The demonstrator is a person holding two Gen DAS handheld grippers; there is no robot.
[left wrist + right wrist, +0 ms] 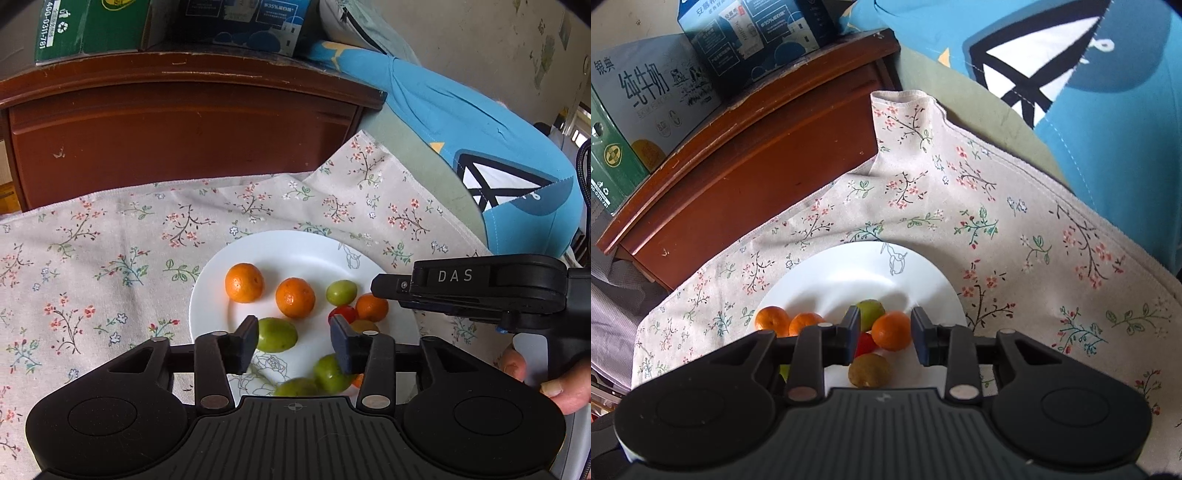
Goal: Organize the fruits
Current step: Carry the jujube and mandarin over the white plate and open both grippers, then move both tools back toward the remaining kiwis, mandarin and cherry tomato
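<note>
- Setting: floral cloth (110, 236) spread over a surface; what lies under it is not visible, so worktop or bed cannot be told. Behind it a dark red-brown wooden cabinet (177, 133) carrying a green carton (85, 29) and a dark blue carton (243, 26). Blue printed fabric (480, 140) lies at the right edge of the cloth.
- White plate (295, 251) rests on the cloth, with a faint line drawing on its rim. All fruit in view sits on it.
- Left wrist view, fruit from left to right: orange mandarin (244, 282), second mandarin (295, 297) just beside it, green fruit (341, 292), small red fruit (342, 314), third mandarin (371, 307) touching the red one. Nearer the camera: a larger green fruit (277, 334) and another green fruit (330, 373), the latter blurred.
- Left gripper (294, 345): jaws spread, nothing pinched. The larger green fruit lies just beside the left finger; the pads do not press on any fruit.
- Right gripper (885, 338): body seen from the side at the right of the left view, held by a hand (554, 384).
- Right wrist view: two mandarins at left, partly hidden by the gripper body; between the fingers lie a green fruit, a mandarin and the red fruit, with a brownish-green fruit (870, 370) closest to the camera.
- Right jaws: narrowly parted, with a visible gap to the mandarin on either side; holding nothing.
</note>
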